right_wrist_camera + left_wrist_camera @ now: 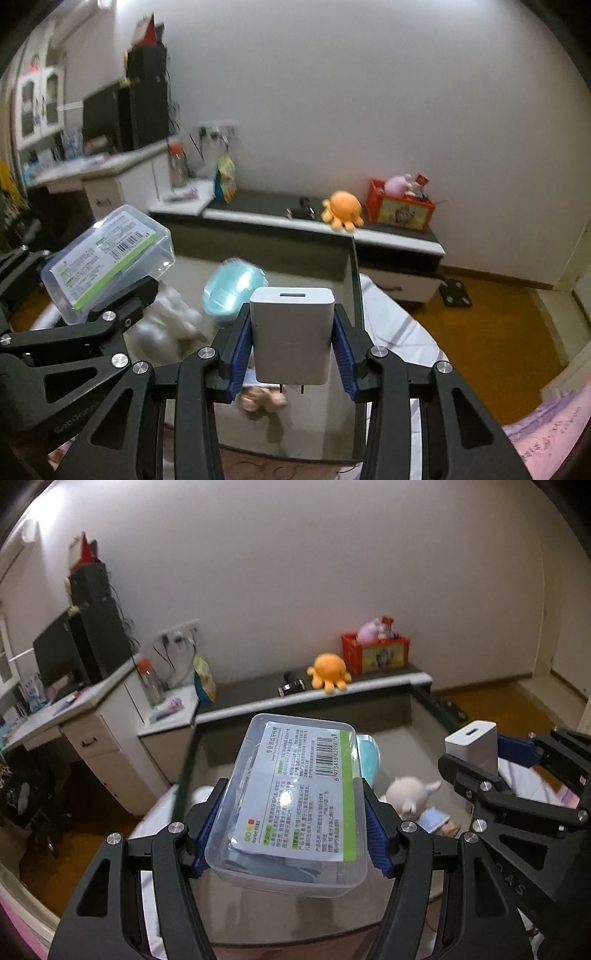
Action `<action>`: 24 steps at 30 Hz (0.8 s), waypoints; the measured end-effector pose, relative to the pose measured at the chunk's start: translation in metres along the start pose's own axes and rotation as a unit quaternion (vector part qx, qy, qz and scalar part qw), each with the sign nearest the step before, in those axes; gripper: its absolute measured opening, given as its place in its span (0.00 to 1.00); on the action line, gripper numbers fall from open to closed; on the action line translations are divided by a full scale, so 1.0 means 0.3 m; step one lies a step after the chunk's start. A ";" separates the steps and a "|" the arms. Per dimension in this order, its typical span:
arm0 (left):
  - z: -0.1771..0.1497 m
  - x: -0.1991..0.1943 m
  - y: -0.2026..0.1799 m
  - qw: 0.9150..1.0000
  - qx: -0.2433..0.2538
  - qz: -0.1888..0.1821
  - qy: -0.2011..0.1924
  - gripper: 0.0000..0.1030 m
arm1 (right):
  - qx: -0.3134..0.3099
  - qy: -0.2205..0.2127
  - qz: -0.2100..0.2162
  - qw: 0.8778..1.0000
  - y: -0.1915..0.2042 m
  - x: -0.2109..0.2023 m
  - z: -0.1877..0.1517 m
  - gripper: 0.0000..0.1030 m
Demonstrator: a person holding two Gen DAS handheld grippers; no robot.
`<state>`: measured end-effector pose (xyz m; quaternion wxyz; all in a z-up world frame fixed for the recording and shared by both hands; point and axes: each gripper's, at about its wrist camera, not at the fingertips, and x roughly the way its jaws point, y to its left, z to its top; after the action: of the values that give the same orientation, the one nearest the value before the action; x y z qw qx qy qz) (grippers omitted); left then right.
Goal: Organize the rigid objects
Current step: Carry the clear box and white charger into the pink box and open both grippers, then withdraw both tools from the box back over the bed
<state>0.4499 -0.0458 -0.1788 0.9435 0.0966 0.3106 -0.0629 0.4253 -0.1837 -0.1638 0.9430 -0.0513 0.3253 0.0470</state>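
Observation:
My left gripper (288,827) is shut on a clear plastic box (291,797) with a green and white label, its blue pads (378,838) pressing the box's long sides; the box (110,254) also shows at the left of the right wrist view. My right gripper (291,350) is shut on a white power adapter (291,332), held upright with its prongs pointing down; the adapter (474,744) appears at the right of the left wrist view. Both hang above a glass table (314,428) where a pale plush doll (413,801) and a teal round case (232,291) lie.
A low cabinet (258,698) along the white wall carries an orange octopus plush (328,674), a small dark item (291,686) and a red toy crate (375,651). A white desk (74,716) with a monitor stands at the left. Wooden floor (487,325) lies at the right.

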 end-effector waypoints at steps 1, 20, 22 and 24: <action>-0.003 0.012 -0.004 1.000 0.004 0.001 0.004 0.64 | 0.001 0.008 -0.001 1.000 -0.005 0.017 -0.008 0.41; -0.023 -0.342 0.116 0.991 -0.066 0.036 -0.108 1.00 | 0.064 -0.069 0.040 0.995 -0.068 -0.254 0.004 0.84; -0.047 -0.424 0.116 0.988 -0.061 0.048 -0.130 1.00 | 0.061 -0.086 0.048 0.993 -0.050 -0.328 -0.009 0.84; -0.067 -0.485 0.111 0.987 -0.055 0.054 -0.140 1.00 | 0.057 -0.109 0.058 0.991 -0.027 -0.415 -0.033 0.86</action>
<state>0.3281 -0.0003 -0.1028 0.9836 0.0515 0.1726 -0.0079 0.3226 -0.1999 -0.0940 0.9700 0.0271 0.2250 0.0882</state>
